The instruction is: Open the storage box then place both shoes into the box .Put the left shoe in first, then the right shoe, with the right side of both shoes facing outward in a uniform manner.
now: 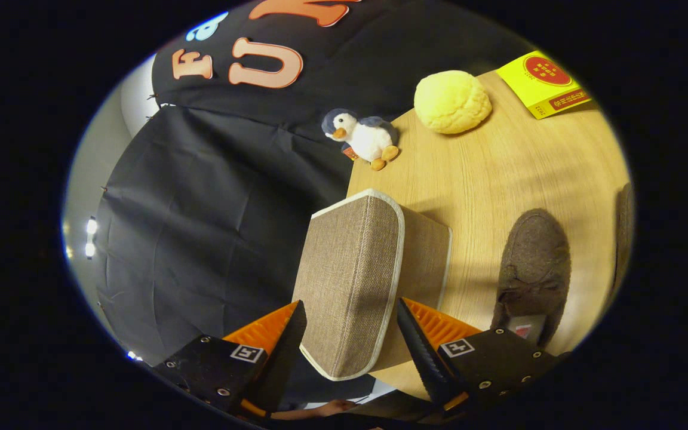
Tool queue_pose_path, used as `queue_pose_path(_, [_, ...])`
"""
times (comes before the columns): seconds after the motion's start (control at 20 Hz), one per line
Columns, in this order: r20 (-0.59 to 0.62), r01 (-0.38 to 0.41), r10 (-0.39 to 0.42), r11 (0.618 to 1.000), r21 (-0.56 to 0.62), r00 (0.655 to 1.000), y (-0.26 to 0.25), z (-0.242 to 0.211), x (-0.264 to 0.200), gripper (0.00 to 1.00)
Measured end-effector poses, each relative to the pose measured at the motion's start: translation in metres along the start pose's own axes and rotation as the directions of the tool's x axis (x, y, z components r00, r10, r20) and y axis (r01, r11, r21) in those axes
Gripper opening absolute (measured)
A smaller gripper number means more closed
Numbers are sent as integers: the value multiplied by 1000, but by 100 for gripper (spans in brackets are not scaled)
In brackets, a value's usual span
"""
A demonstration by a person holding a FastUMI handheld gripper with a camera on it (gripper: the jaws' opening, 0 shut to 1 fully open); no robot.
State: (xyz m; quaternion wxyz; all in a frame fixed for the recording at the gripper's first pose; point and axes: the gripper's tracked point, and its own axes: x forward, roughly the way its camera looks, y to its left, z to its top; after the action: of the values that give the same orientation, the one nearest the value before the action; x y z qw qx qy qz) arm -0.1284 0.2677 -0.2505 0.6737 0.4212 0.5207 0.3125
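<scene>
A: Which step are you on?

B: Opening, I'd judge. The storage box [356, 280] stands at the table [499, 173] edge, its trimmed lid between your gripper [350, 331] fingers; whether they press it I cannot tell.

A: And the shoes?

B: One brown shoe [532, 269] lies on the table just beside the box, a second at the far side of the first. Next, swing the lid clear, then fetch the left shoe.

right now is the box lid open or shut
Open: the lid stands raised between the gripper fingers, swung up off the box. Whether both fingers press it: cannot tell.
</scene>
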Motion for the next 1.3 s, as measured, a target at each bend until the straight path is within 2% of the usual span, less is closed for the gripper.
queue_pose_path(0.25, [18,-86,87,995,-47,996,-7,-9,28,92])
queue_pose_path(0.35, [37,-78,81,995,-63,996,-17,-10,36,91])
queue_pose_path(0.55, [62,-119,122,992,-47,991,-16,-9,43,91])
queue_pose_path(0.7, [47,-169,169,986,1,984,-11,-13,45,91])
queue_pose_path(0.8, [51,-230,228,971,57,972,-3,-12,45,91])
queue_pose_path(1.0, [95,-291,279,943,163,956,-3,-7,38,87])
queue_pose_path(1.1, [99,-238,226,960,145,969,-18,-11,44,83])
queue_pose_path(1.2, [129,-312,291,928,203,948,-7,-8,36,81])
queue_pose_path(1.3, [161,-314,286,930,189,944,-8,-4,36,81])
